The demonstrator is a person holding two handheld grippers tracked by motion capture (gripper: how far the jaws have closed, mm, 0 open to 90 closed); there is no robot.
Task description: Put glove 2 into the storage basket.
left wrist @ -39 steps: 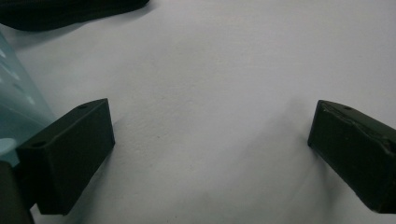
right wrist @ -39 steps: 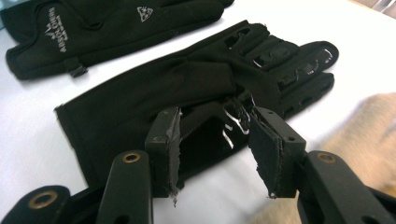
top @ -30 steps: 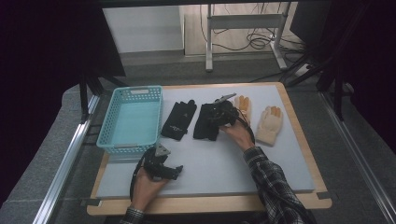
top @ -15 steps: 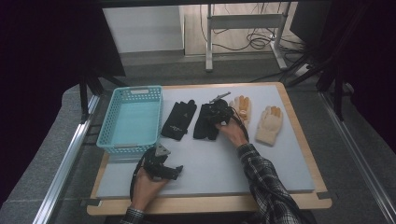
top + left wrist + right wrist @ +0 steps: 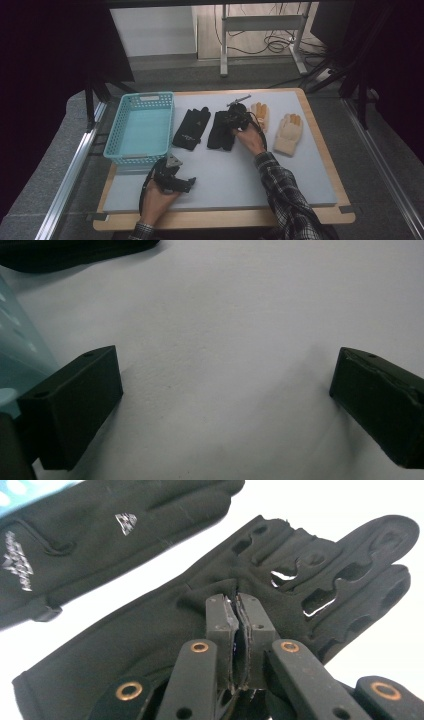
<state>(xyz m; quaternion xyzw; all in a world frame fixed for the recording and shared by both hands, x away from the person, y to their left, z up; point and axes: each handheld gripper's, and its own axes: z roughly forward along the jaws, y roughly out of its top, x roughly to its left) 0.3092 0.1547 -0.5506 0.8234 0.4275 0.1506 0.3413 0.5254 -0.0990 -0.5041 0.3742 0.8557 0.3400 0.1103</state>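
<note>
High view: a pale grey table (image 5: 280, 175) with a wooden rim is carrying everything. A turquoise basket (image 5: 140, 126) is sitting at the far left corner. Along the far edge, going right from the basket, four gloves are lying in a row: a black glove with white print (image 5: 192, 128), a second black glove (image 5: 221, 131), a tan glove (image 5: 260, 114) and another tan glove (image 5: 288, 133), the last well apart from the black pair. The right gripper (image 5: 235, 120) is resting on the second black glove, just beside the first tan one, with the right hand (image 5: 249, 140) behind it. The left gripper (image 5: 175, 181) is lying low near the near left corner, just in front of the basket, held in the left hand (image 5: 157, 200).

Left gripper view: the jaws are standing wide apart, released, with only bare table surface between them. The basket wall (image 5: 20, 360) is showing at the left; a dark glove edge (image 5: 75, 252) is crossing the top.

Right gripper view: the right gripper (image 5: 237, 611) is pinching a fold of fabric in the palm of the second black glove (image 5: 150, 640); its jaws have just been closing and are now clenched on the cloth. The glove is lying flat on the table, fingers pointing away. The printed black glove (image 5: 100, 545) is lying just beside it.
</note>
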